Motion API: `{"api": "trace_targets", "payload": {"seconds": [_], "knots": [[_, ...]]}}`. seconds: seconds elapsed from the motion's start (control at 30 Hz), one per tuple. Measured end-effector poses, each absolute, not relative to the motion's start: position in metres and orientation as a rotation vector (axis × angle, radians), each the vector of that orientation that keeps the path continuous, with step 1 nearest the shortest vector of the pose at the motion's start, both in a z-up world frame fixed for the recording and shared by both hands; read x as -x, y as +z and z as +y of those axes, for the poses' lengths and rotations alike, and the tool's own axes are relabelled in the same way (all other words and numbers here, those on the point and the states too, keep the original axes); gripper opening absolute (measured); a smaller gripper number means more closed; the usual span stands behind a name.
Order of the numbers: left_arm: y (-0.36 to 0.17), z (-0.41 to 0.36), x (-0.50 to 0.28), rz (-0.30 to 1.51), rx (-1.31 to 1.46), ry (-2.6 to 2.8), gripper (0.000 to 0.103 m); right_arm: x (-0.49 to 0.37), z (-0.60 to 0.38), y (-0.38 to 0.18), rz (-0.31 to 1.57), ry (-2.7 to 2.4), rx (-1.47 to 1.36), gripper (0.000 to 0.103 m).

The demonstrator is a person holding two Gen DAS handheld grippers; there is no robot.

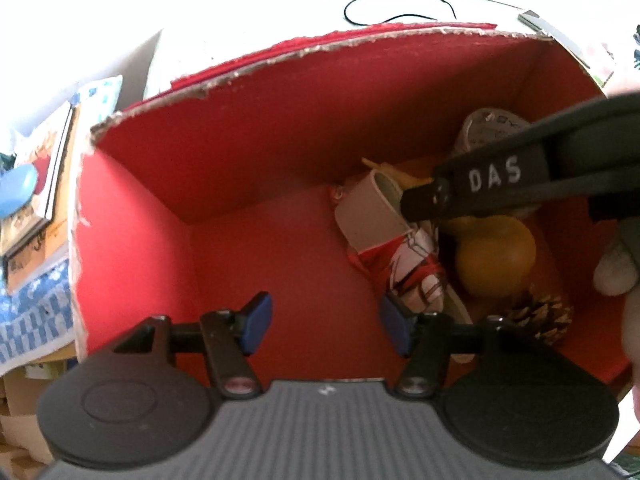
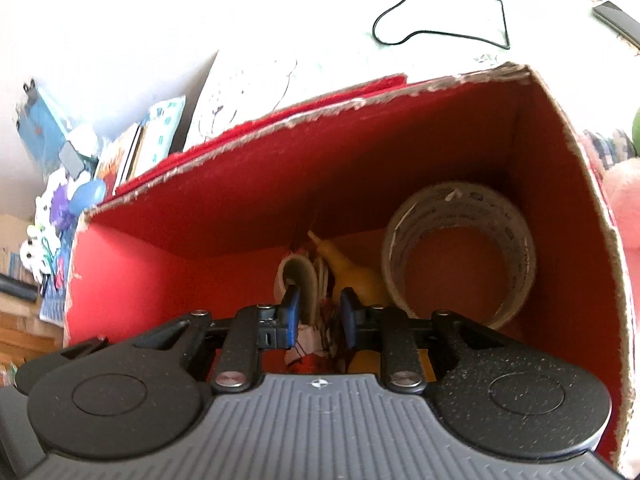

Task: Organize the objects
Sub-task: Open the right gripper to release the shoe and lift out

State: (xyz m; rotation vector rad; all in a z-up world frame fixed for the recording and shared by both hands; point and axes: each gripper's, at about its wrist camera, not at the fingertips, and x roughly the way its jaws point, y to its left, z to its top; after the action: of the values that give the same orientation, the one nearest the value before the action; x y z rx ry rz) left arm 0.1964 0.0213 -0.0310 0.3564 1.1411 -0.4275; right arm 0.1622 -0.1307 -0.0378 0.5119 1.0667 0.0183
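Right wrist view: slipper [image 2: 304, 280] lies between parted fingers [image 2: 290, 316].

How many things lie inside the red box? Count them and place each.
4: a tape roll in the far right corner, a yellow gourd beside it, a pine cone nearer, a red-and-white packet mid-floor. More may be hidden.

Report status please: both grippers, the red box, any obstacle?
Left gripper open, empty, over bare box floor. Right gripper part open around the patterned packet. Red box holds tape roll, yellow gourd, pinecone. No obstacle.
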Motion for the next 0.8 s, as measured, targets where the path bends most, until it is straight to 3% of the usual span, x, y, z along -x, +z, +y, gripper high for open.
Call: {"api": "trace_targets", "payload": {"seconds": [0.47,0.8], "knots": [[-0.031,0.022,-0.191,1.122,-0.352,-0.430,0.067,-0.149,-0.122,-0.031,0.882,0.015,-0.504,0.025],[-0.040,0.016,-0.194,1.128,-0.358,-0.420,0.067,-0.162,-0.112,-0.033,0.874,0.034,-0.484,0.021]]}}
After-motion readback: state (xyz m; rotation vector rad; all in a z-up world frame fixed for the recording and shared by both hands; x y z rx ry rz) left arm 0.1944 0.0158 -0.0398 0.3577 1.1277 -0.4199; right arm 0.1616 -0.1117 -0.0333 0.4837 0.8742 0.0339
